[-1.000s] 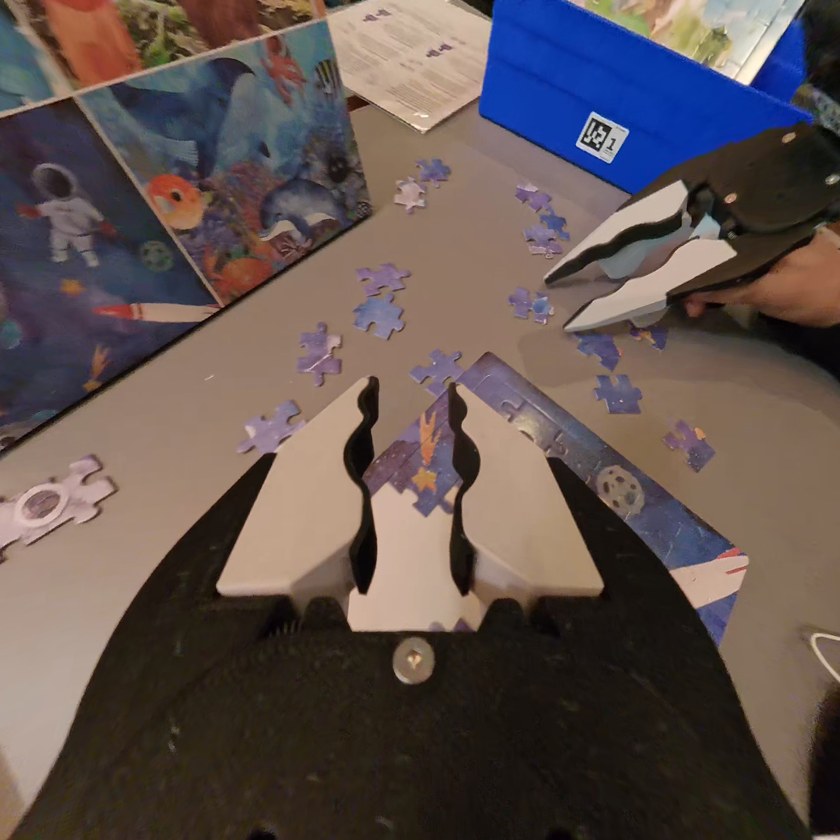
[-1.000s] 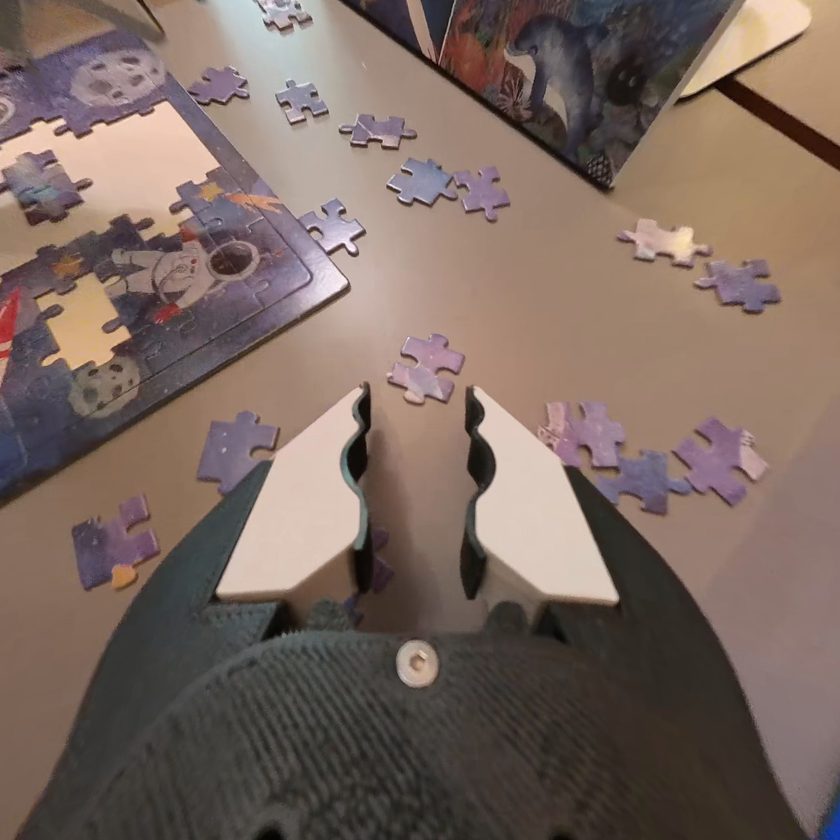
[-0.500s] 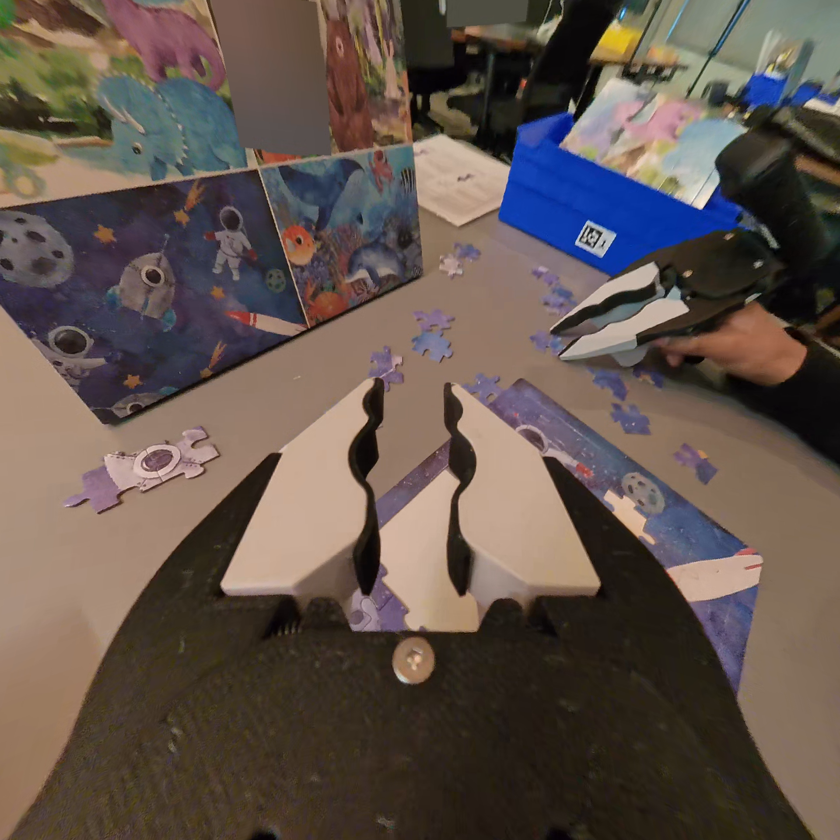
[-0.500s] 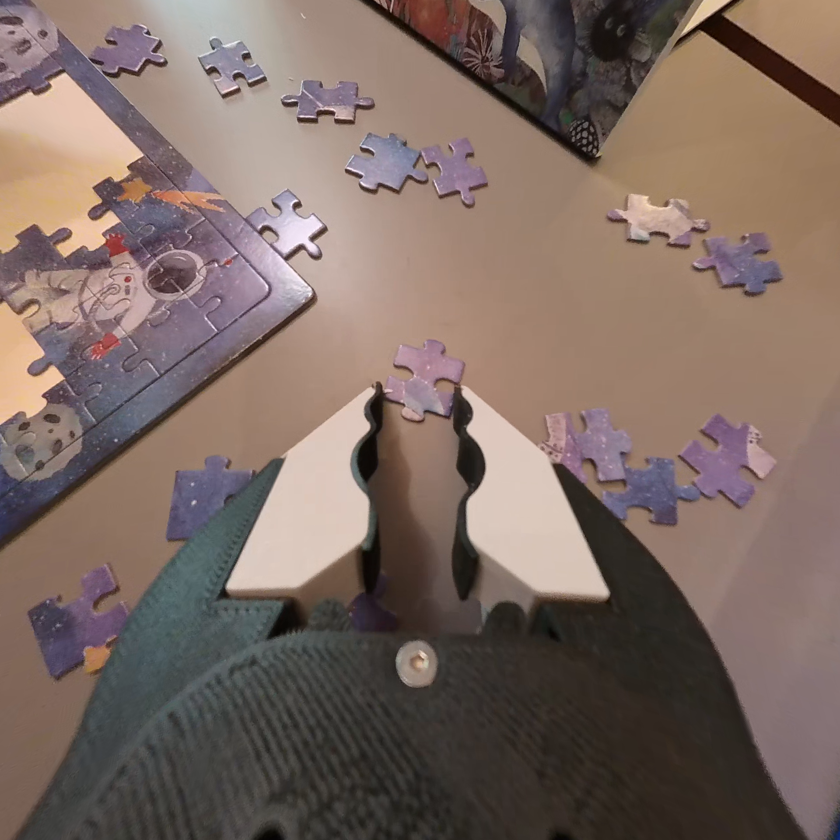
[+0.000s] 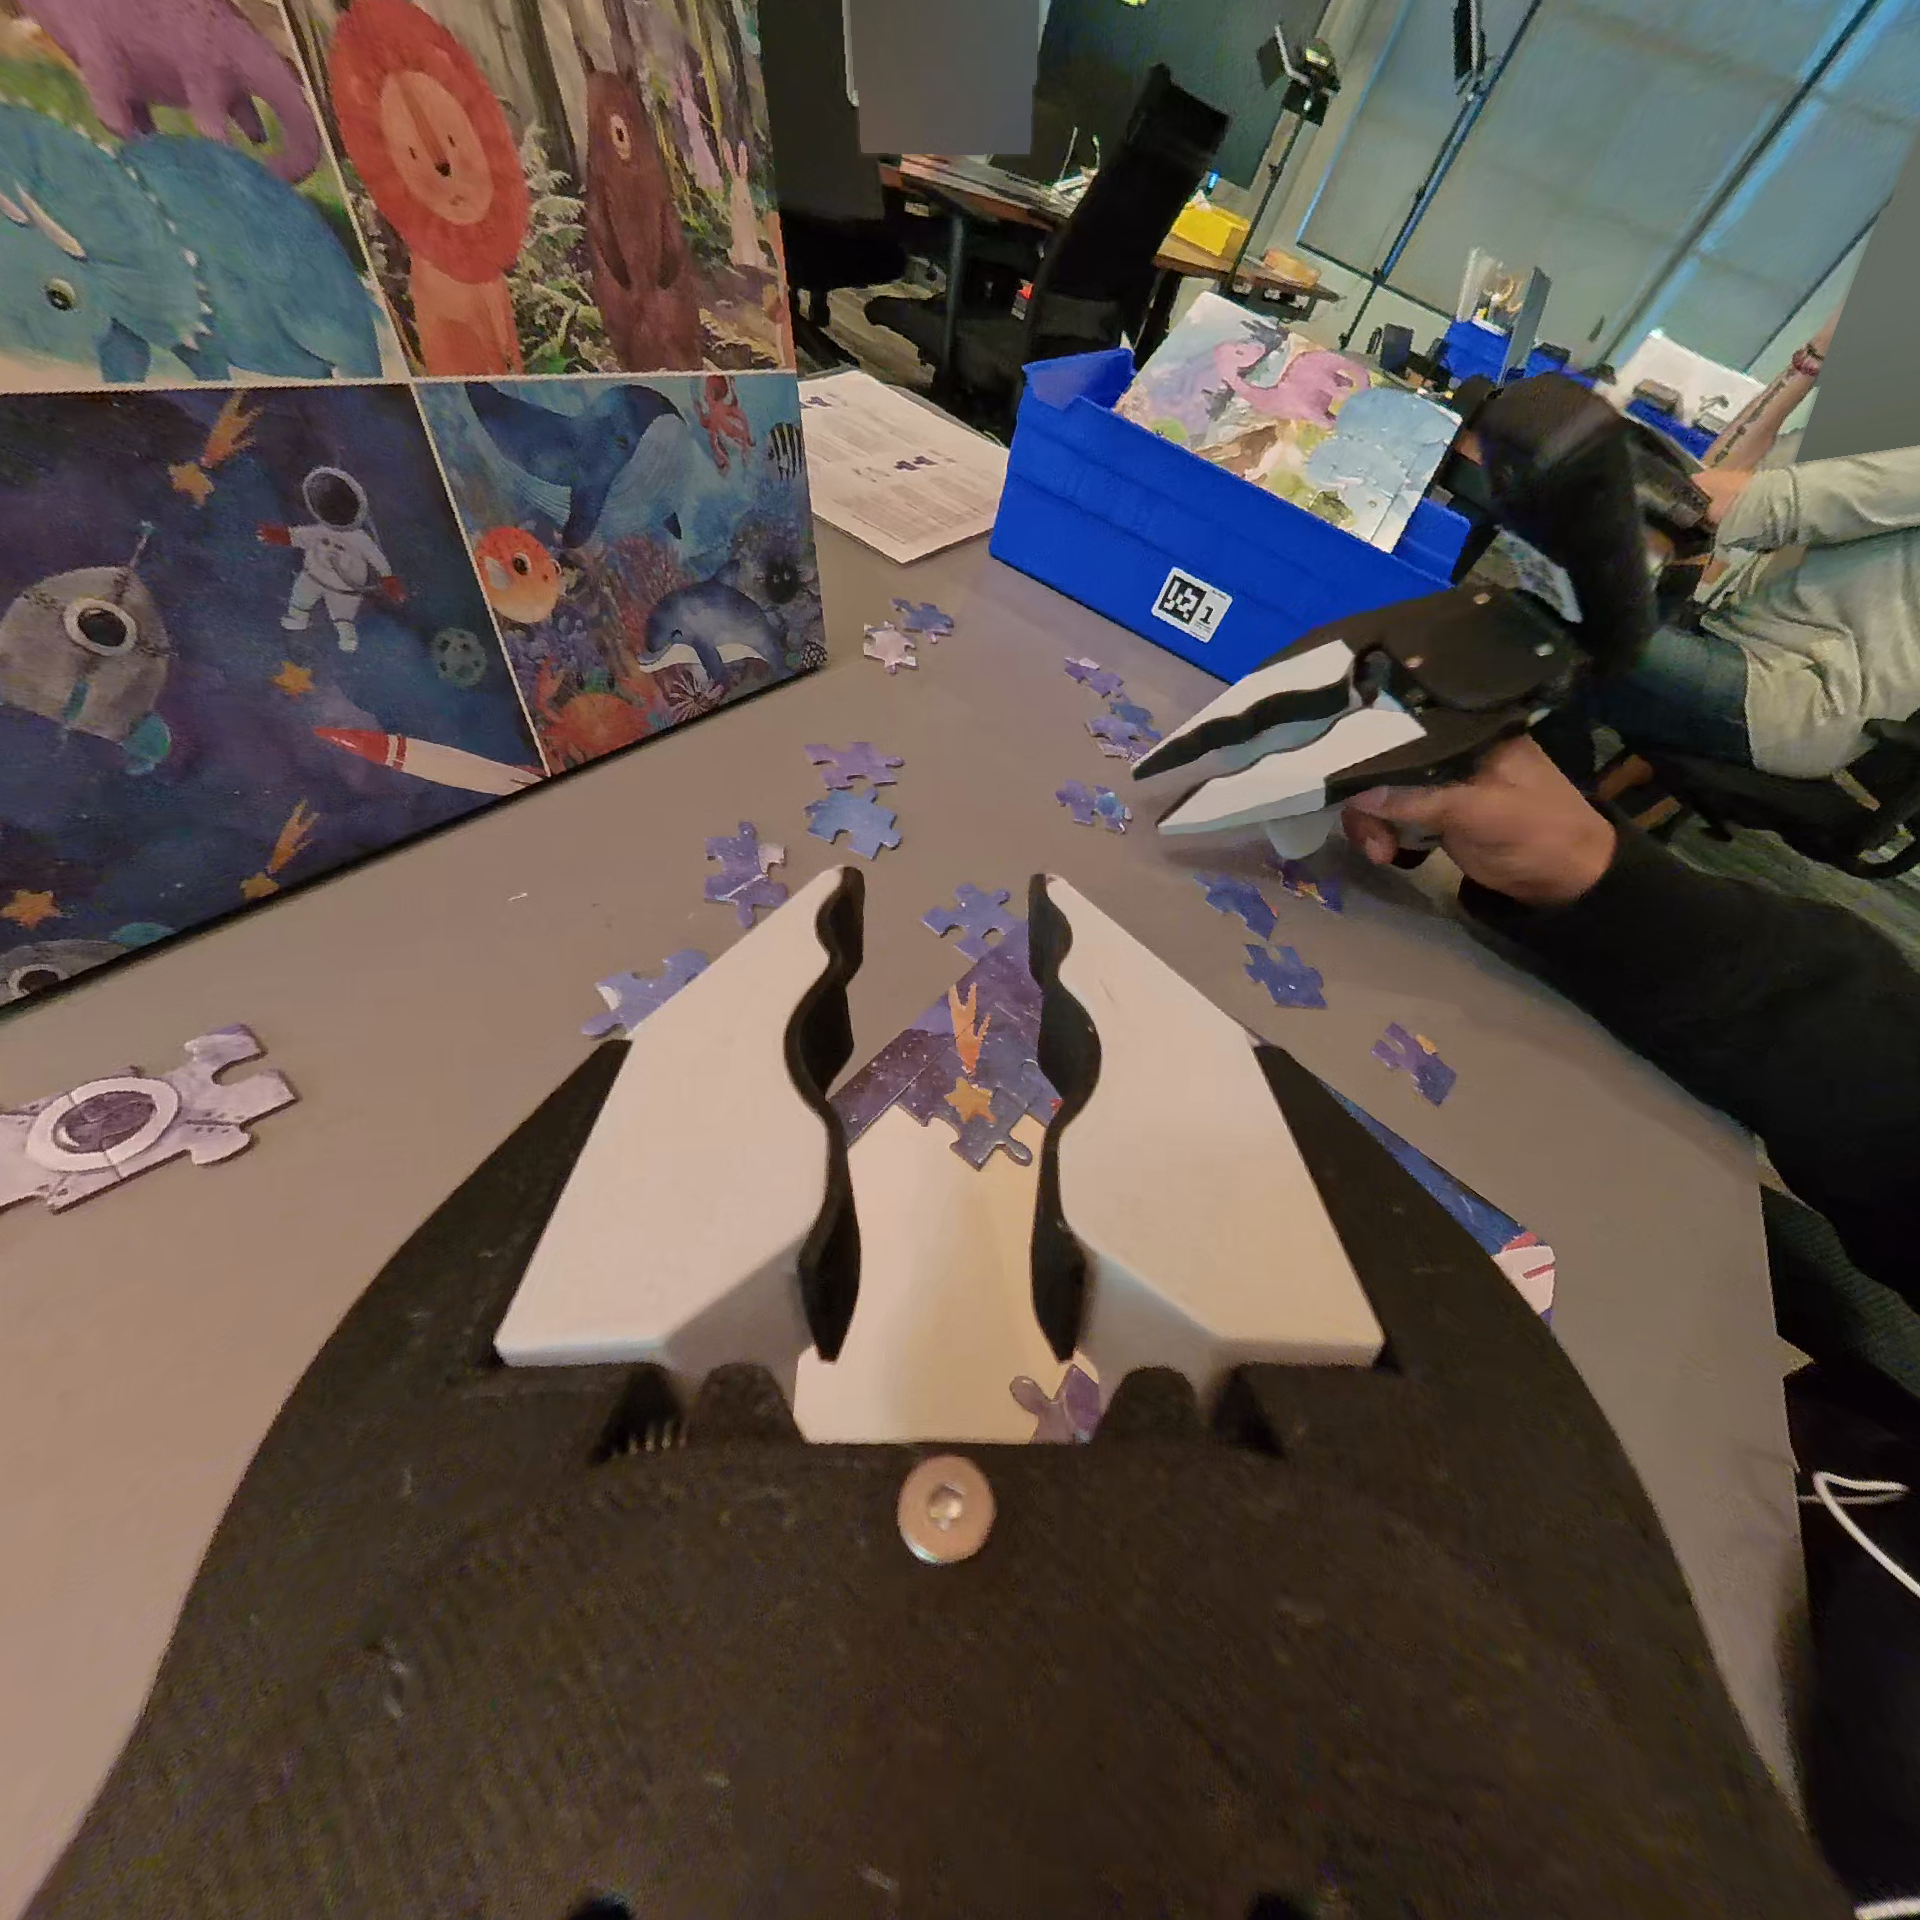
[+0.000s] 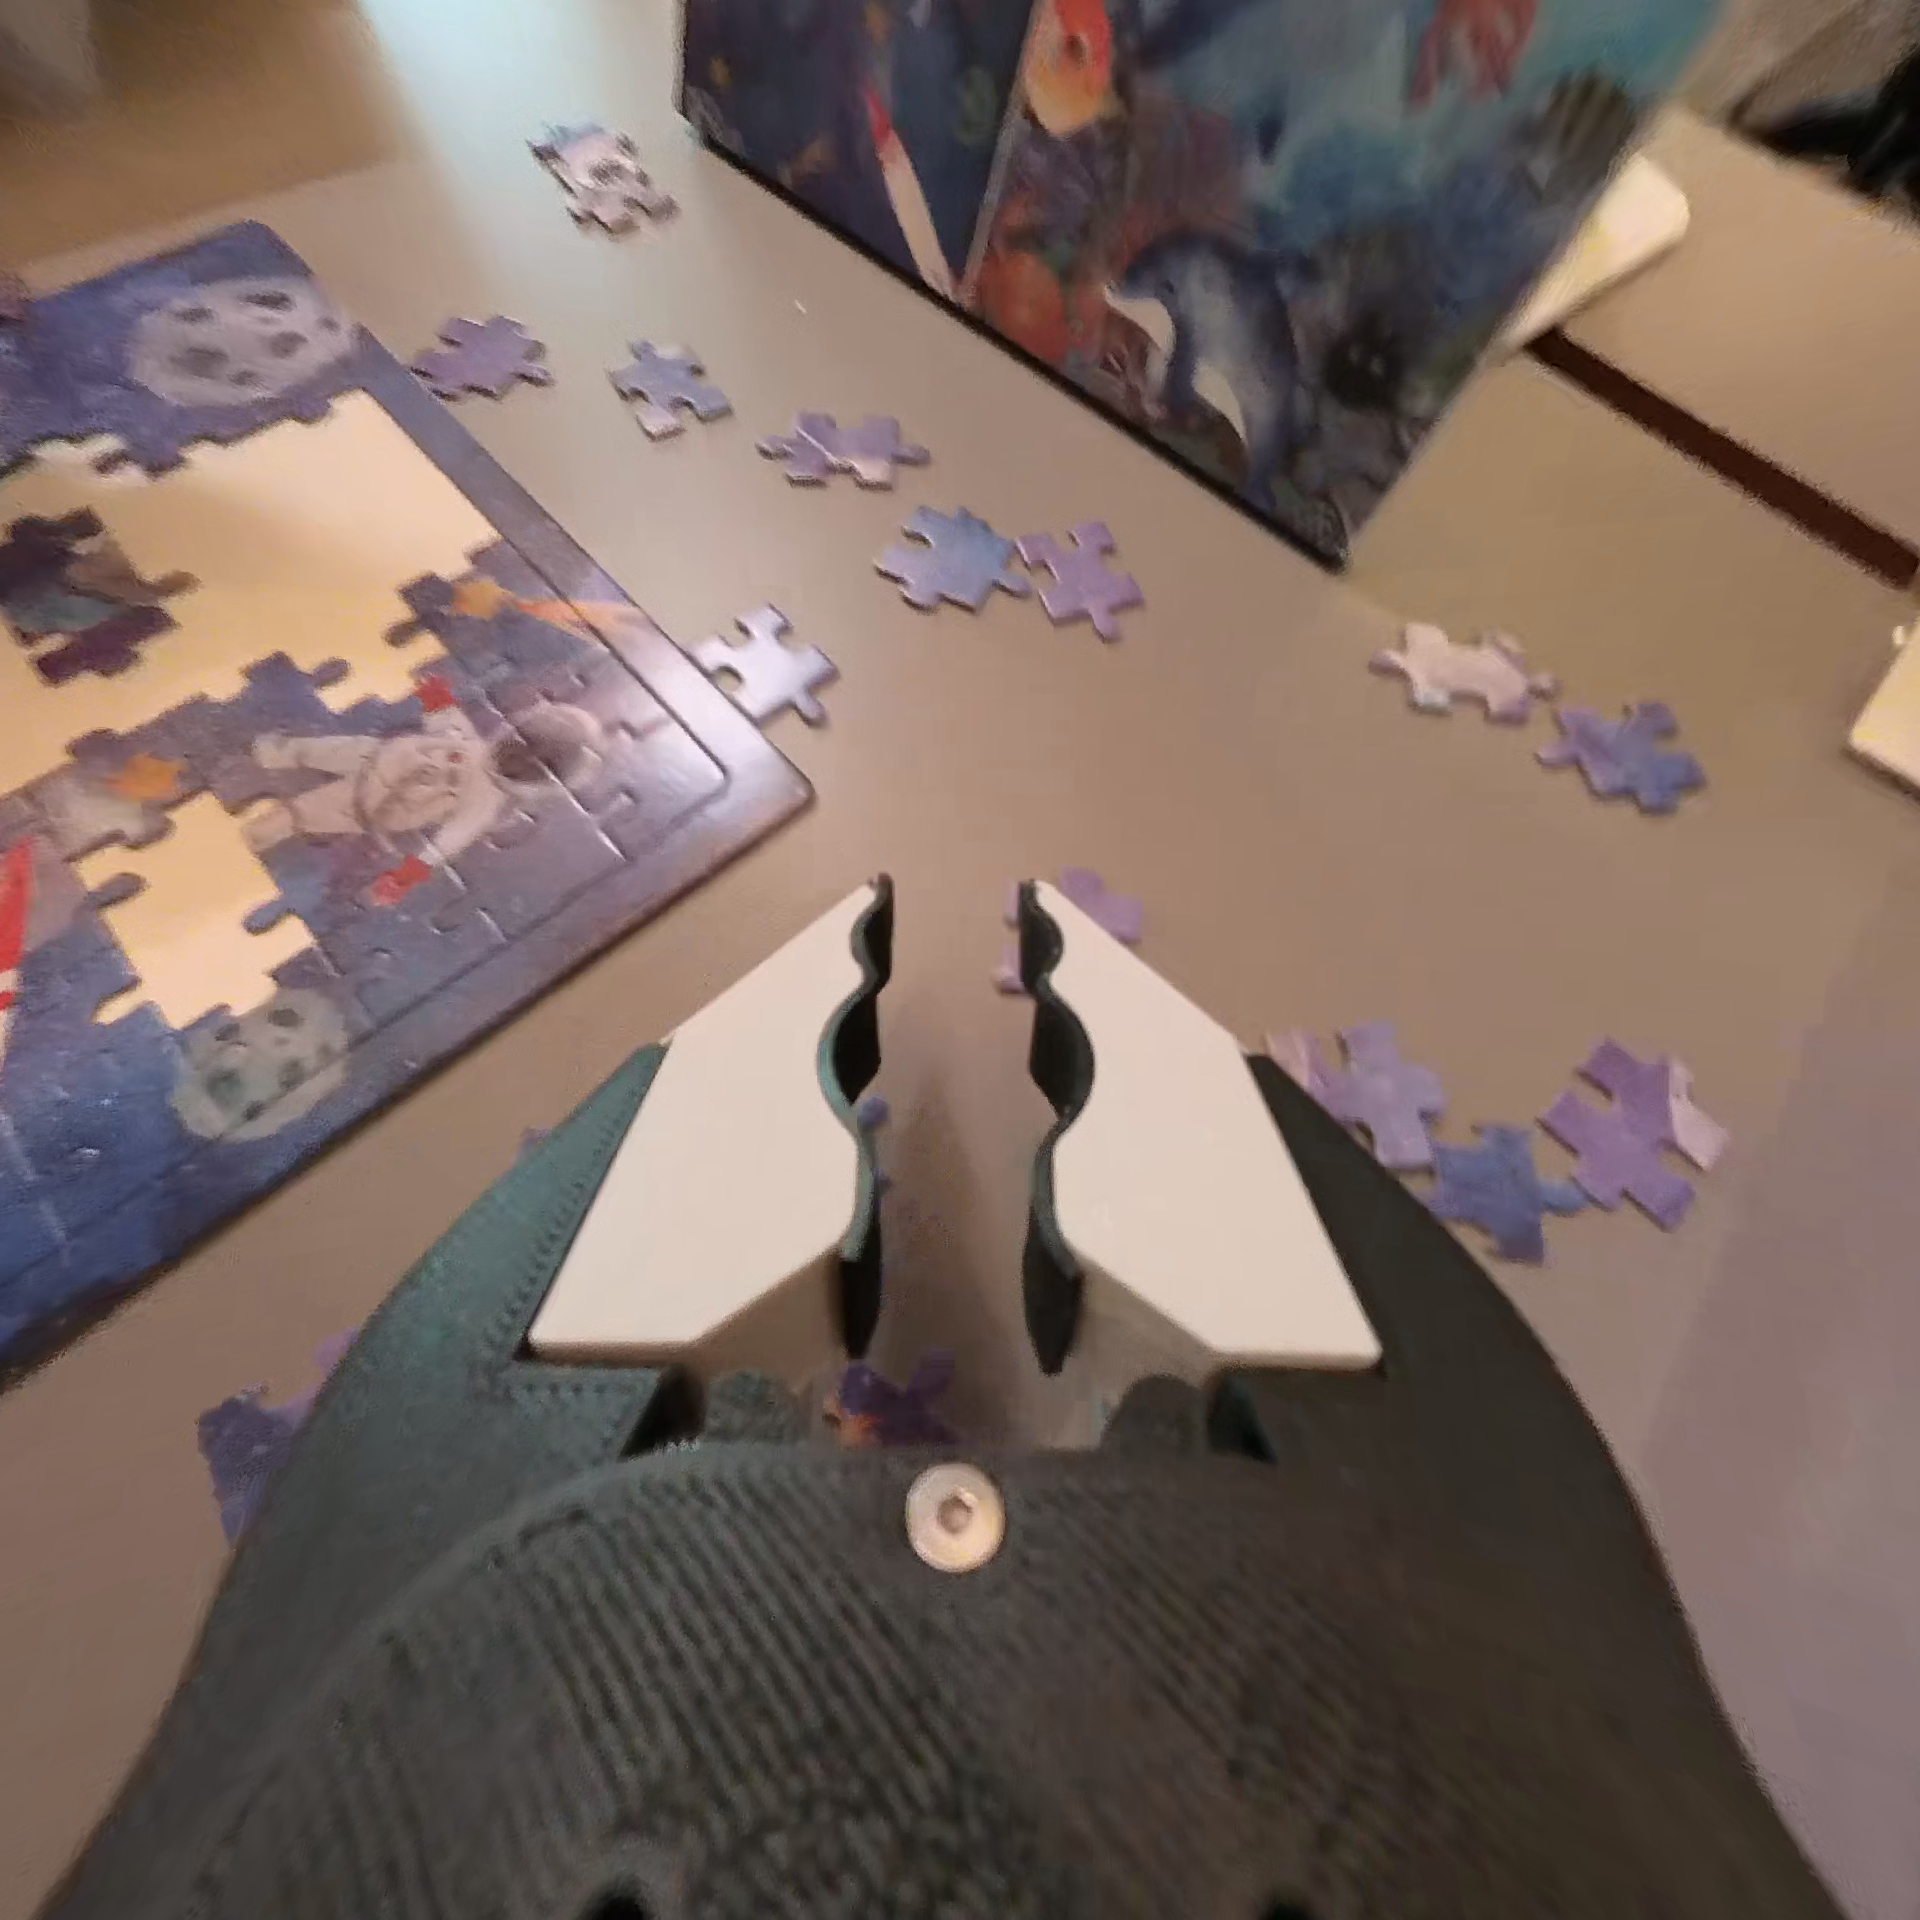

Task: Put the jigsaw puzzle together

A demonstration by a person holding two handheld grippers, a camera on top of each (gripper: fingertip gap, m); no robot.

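Left gripper (image 5: 945,894) hangs above the space puzzle board (image 6: 665,727), jaws part open, gripping nothing. Right gripper (image 6: 951,899) hovers low over the grey table (image 6: 1299,862), jaws parted and bare (a purple puzzle piece (image 6: 1107,909) lies just beside its right fingertip, partly hidden).

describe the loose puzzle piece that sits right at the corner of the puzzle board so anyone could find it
Find the half-built space puzzle board on the grey table. At its far corner lies one pale blue-lavender piece, the only loose one touching the board's edge.
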